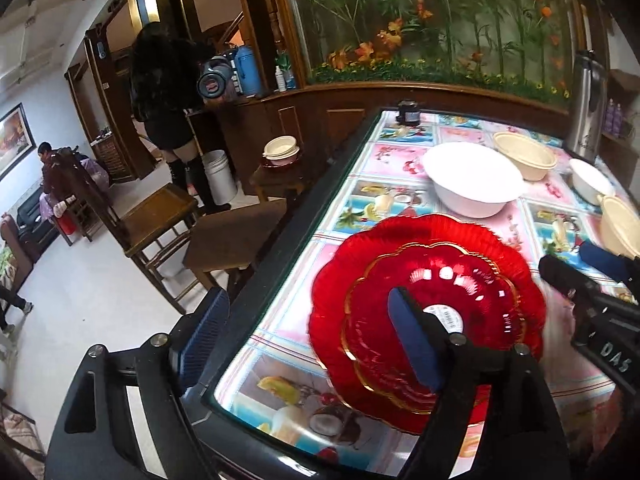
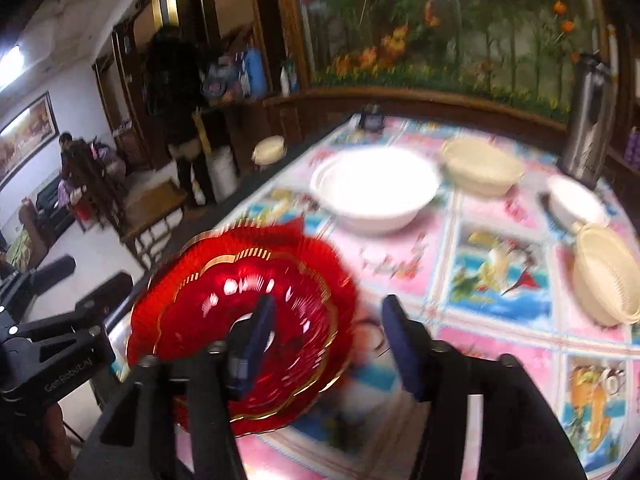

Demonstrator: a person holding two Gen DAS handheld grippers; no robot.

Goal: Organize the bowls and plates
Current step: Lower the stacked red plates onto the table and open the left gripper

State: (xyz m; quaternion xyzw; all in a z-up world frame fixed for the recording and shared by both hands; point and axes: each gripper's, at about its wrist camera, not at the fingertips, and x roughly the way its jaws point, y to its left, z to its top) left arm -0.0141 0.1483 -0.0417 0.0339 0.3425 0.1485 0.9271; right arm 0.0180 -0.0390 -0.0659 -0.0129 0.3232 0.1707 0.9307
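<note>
The red plates, a smaller one nested in a larger, sit on the table close to its near-left edge. Both the left gripper and the right gripper stand wide open with nothing held, each with one finger over the stack. A careless swing of either could nudge the plates toward that edge. Reaching for the white bowl or the cream bowls beyond means crossing the stack, and a low finger could catch its fluted rim.
</note>
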